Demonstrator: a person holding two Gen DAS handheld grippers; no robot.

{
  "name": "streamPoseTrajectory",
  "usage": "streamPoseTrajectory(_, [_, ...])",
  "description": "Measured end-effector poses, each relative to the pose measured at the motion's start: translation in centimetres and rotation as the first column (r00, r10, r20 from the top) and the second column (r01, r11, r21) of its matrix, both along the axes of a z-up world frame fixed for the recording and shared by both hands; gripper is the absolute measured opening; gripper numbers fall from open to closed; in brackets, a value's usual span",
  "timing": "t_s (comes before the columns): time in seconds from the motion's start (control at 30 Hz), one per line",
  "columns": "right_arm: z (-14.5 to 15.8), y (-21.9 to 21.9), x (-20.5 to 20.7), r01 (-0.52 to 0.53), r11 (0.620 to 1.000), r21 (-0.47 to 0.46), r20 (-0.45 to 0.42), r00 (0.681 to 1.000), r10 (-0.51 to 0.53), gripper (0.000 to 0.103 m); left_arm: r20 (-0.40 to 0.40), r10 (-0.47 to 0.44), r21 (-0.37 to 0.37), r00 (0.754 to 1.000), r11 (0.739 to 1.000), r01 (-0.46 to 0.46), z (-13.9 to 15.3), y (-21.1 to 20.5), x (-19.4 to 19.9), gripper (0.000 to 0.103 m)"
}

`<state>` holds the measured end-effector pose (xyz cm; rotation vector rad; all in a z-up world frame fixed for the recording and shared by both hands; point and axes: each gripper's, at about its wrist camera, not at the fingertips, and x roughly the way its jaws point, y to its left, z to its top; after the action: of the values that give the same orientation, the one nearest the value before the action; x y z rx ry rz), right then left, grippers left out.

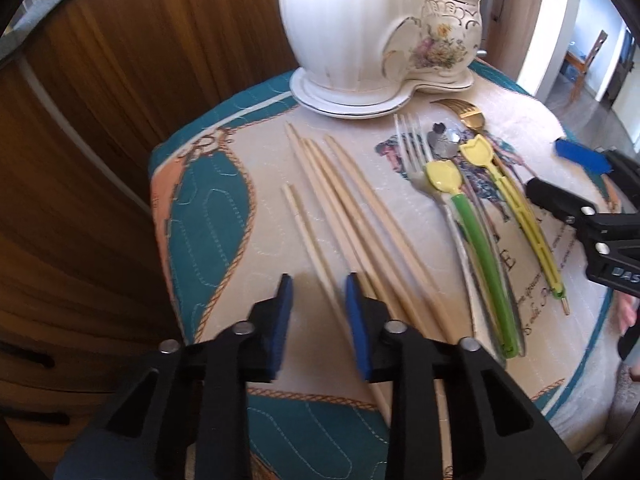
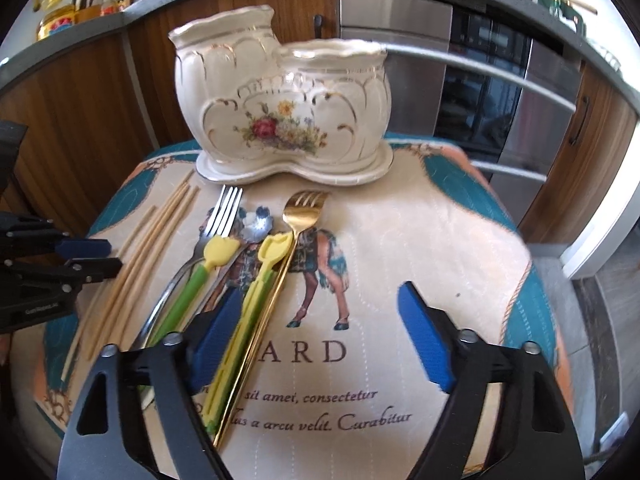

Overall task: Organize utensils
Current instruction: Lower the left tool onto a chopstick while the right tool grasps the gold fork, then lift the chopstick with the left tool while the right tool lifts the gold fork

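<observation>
While both tools gape empty, right tool [image 2: 320,332] wide, chopsticks [image 1: 352,208] lie beside forks [image 2: 224,216].

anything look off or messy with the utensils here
Nothing is spilled or broken. The only untidy bit: the forks and tulip-topped picks overlap in a loose pile, and one chopstick lies apart from the bundle. The ceramic holder stands upright.

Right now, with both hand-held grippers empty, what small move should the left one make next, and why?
Probably lower the left hand-held gripper and close on the chopstick passing between its open fingers; the chopsticks lie loose on the cloth, and the ceramic utensil holder holds nothing visible.
</observation>
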<state>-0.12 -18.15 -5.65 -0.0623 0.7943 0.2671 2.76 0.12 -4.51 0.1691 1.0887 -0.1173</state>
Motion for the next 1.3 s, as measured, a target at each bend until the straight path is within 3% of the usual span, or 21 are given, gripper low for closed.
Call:
streamPoseTrajectory(0.17, [-0.3, -0.2, 0.8, 0.026, 0.999, 0.029, -0.045, 0.999, -0.024, 0.05, 0.027, -0.019, -0.031, 0.999, 0.999, 0.019, -0.1, 0.2, -0.2, 0.013])
streamPoseTrajectory(0.33, [-0.1, 0.3, 1.4, 0.027, 0.999, 0.039, -0.071, 0.997, -0.024, 0.037, 0.055, -0.033, -0.037, 0.998, 0.999, 0.035, -0.2, 0.1, -0.7, 0.01])
streamPoseTrajectory(0.8, [-0.4, 3.0, 3.6, 0.014, 0.999, -0.045, -0.188, 0.982, -0.022, 0.027, 0.088, -0.052, -0.106, 0.995, 0.992, 0.061, -0.5, 1.0, -0.9, 0.008])
streamPoseTrajectory(0.93, [-0.4, 3.7, 3.7, -0.004, 0.998, -0.066, -0.187, 0.982, -0.008, 0.011, 0.088, -0.057, -0.101, 0.994, 0.993, 0.066, -0.4, 0.7, -0.8, 0.008])
streamPoseTrajectory(1.3, [-0.2, 1.5, 0.7, 0.014, 0.998, 0.068, -0.141, 0.99, -0.005, 0.007, 0.085, -0.039, -0.157, 0.996, 0.986, 0.052, -0.5, 1.4, -0.5, 0.004])
